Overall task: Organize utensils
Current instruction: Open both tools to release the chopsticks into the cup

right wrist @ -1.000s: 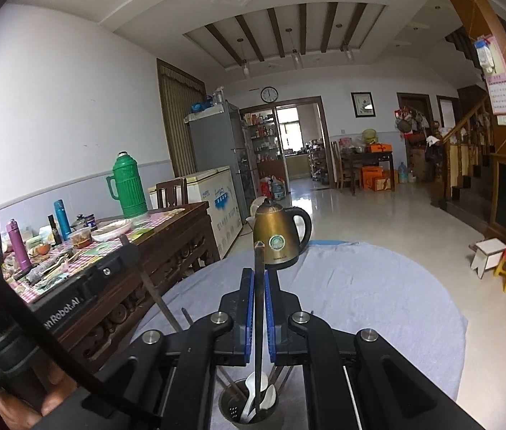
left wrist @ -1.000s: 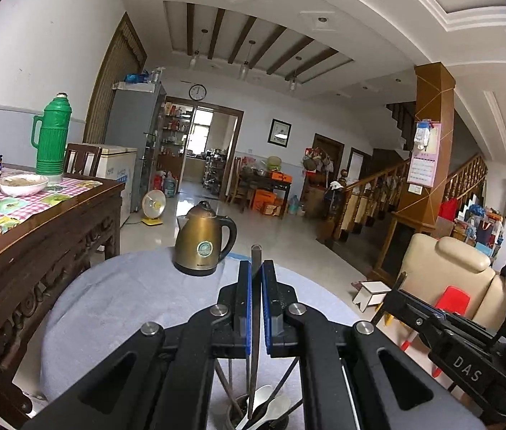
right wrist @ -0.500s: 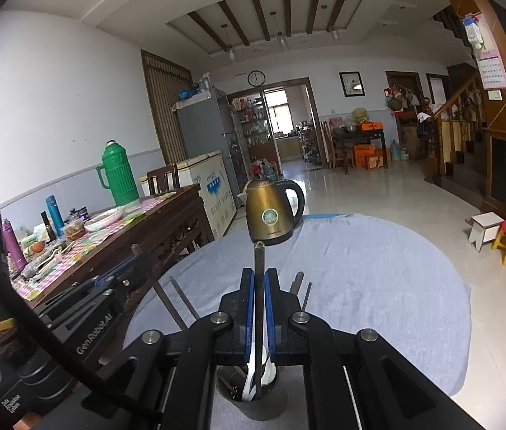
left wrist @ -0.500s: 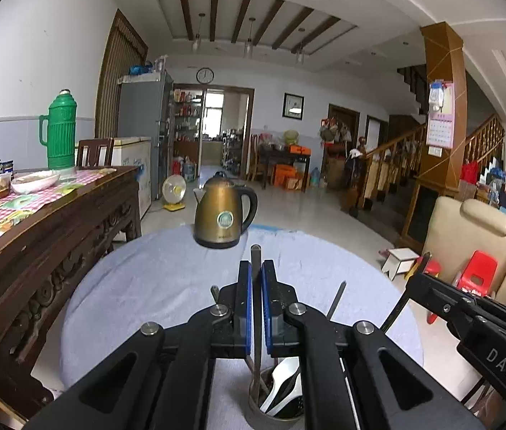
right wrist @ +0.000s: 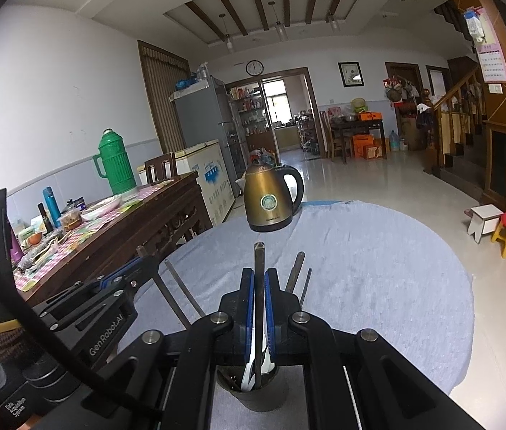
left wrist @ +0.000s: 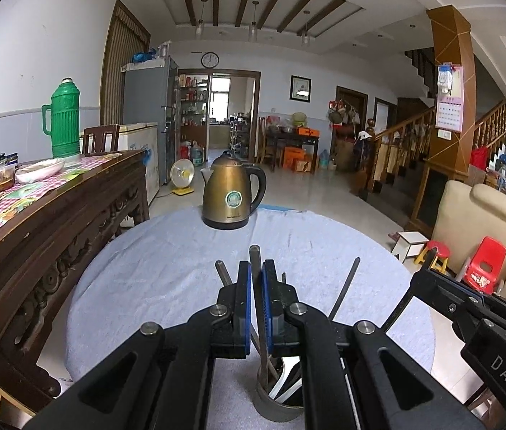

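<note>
Left gripper (left wrist: 256, 286): clamped on a dark utensil handle (left wrist: 255, 256), its long axis upright, lower end inside the holder cup (left wrist: 277, 406).
Right gripper (right wrist: 259, 288): clamped on another dark handle (right wrist: 259, 255), upright over the same cup (right wrist: 260, 396).
Cup: near edge of the round grey-clothed table (left wrist: 166, 268), well apart from the kettle (left wrist: 233, 197).
Open room: bare cloth between cup and kettle.
Edges: wooden sideboard (left wrist: 55, 222) left of the kettle.

Round table (left wrist: 181, 279) under pale blue cloth carries a bronze kettle (left wrist: 233, 193) at far edge and a grey utensil cup (left wrist: 278, 403) near.
</note>
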`<state>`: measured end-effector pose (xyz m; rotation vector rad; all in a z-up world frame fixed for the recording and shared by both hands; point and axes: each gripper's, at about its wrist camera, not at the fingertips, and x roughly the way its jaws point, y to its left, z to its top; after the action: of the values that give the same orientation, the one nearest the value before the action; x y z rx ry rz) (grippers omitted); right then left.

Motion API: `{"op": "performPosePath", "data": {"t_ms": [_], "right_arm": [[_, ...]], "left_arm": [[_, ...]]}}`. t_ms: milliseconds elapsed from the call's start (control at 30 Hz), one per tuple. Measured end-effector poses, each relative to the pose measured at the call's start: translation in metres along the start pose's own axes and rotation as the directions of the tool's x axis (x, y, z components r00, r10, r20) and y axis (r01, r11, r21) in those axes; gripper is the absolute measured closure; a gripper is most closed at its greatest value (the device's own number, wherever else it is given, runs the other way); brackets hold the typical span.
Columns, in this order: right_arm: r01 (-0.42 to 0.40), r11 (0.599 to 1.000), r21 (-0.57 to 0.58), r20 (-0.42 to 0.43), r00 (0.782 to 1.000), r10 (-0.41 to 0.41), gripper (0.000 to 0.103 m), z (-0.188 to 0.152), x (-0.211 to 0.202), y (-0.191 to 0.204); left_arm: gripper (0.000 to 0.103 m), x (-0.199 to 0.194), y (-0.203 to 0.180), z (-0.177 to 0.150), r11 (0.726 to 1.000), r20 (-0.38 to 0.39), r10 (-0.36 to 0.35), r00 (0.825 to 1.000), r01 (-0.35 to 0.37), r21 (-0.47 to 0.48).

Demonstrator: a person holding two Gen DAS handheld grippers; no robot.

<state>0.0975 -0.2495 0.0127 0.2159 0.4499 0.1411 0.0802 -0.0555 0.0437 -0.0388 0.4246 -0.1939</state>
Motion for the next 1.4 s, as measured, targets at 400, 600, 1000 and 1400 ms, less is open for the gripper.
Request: {"op": "performPosePath", "data": {"t_ms": [400, 600, 1000, 1400], "right_arm": [[0.009, 1.000, 0.025, -0.038, 0.999, -0.008, 0.096, -0.006, 0.009, -0.005], [0.009, 1.000, 0.027, -0.060, 0.998, -0.008, 0.096, -0.009, 0.016, -0.005], [0.009, 0.999, 0.051, -0.108, 0.994, -0.003, 0.096, -0.015, 0.027, -0.008], [0.004, 0.995, 0.097, -0.098, 0.995, 0.006, 0.077, -0.015, 0.023, -0.013]], "left_arm": [[0.096, 0.005, -0.001, -0.005, 1.000, -0.023, 0.018, 1.000, -0.018, 0.008], [0.096, 0.010, 0.001, -0.007, 1.000, -0.049, 0.017, 0.999, -0.017, 0.007], [0.096, 0.015, 0.004, -0.012, 1.000, -0.073, 0.004, 0.997, -0.004, -0.003], [0.066, 0.013, 0.009, -0.009, 1.000, -0.067, 0.024, 0.997, -0.025, -0.014]]}}
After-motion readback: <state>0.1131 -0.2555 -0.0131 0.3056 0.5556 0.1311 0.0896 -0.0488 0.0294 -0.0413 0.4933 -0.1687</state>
